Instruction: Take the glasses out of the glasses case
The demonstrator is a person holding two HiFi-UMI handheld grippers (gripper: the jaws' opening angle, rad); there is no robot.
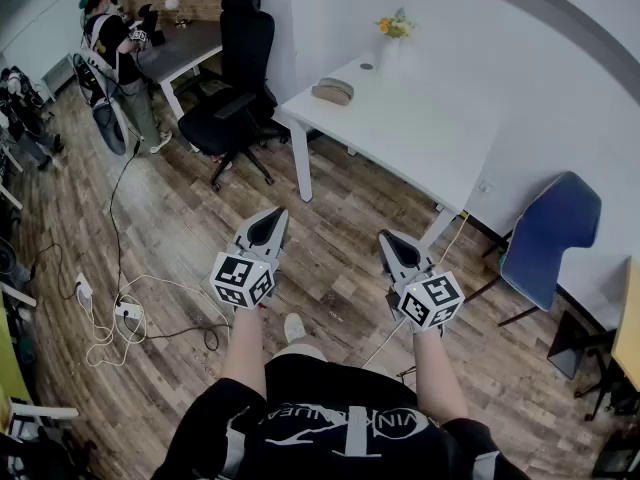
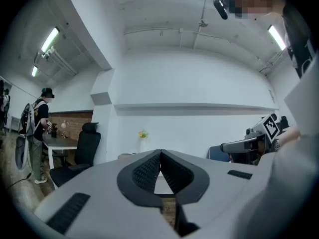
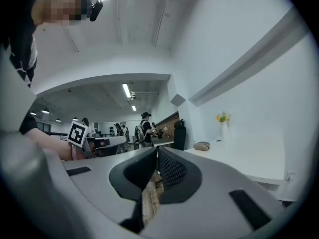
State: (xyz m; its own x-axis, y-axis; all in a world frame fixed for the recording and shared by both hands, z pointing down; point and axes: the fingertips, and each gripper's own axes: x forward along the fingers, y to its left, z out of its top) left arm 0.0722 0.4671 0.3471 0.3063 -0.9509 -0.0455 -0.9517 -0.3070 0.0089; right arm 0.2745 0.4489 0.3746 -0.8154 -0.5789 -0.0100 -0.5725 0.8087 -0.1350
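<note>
Glasses case (image 1: pixel 333 91) closed, lying near the far left corner of the white desk (image 1: pixel 420 128); also seen in the right gripper view (image 3: pixel 202 146), well apart from both claws. Vase of flowers (image 1: pixel 393 30) at the desk's back edge by the wall, beyond the case. Left claw (image 1: pixel 275 215) and right claw (image 1: pixel 390 240) held level over the wood floor (image 1: pixel 330 183), short of the desk. Left claw (image 2: pixel 160 152) pressed together, nothing in it. Right claw (image 3: pixel 157 151) likewise pressed together and empty. Black office chair (image 1: pixel 237 88) left of the desk; blue chair (image 1: pixel 545 233) to the right.
</note>
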